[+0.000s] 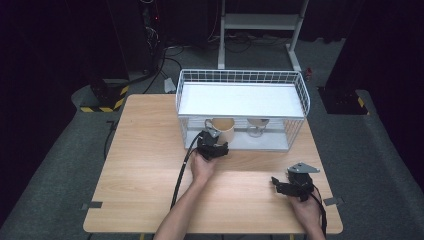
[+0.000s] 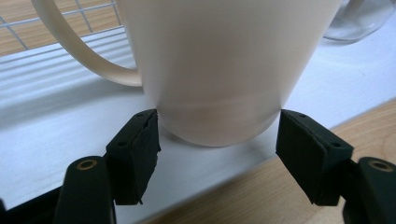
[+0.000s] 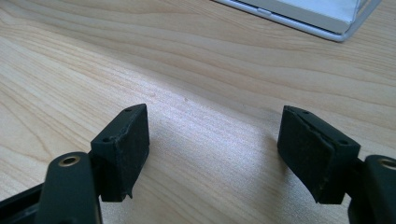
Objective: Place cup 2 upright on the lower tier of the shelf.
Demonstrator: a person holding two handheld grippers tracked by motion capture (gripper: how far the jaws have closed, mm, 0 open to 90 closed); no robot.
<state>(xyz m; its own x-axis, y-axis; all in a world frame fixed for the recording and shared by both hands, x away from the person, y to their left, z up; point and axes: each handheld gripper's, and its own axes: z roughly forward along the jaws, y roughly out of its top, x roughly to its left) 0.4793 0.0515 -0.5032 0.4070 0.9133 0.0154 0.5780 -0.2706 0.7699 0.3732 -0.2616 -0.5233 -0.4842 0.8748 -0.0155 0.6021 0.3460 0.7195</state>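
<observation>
Two vessels stand on the lower shelf of the white wire rack (image 1: 300, 95) at frame centre: a cream mug (image 1: 223, 129) and, right of it, a glass (image 1: 256, 126). Left gripper (image 1: 214, 148) jaws wide, flanking the mug base. Right gripper (image 1: 287, 188) wide, over bare table (image 1: 140, 150), lower right.

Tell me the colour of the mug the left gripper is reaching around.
Cream, plain with no pattern; the mug shows best in the left gripper view, between the left gripper's open jaws.

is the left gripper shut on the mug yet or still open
Open. In the left gripper view the left gripper has its fingers spread either side of the cream mug, with a gap showing at the right one.
</observation>
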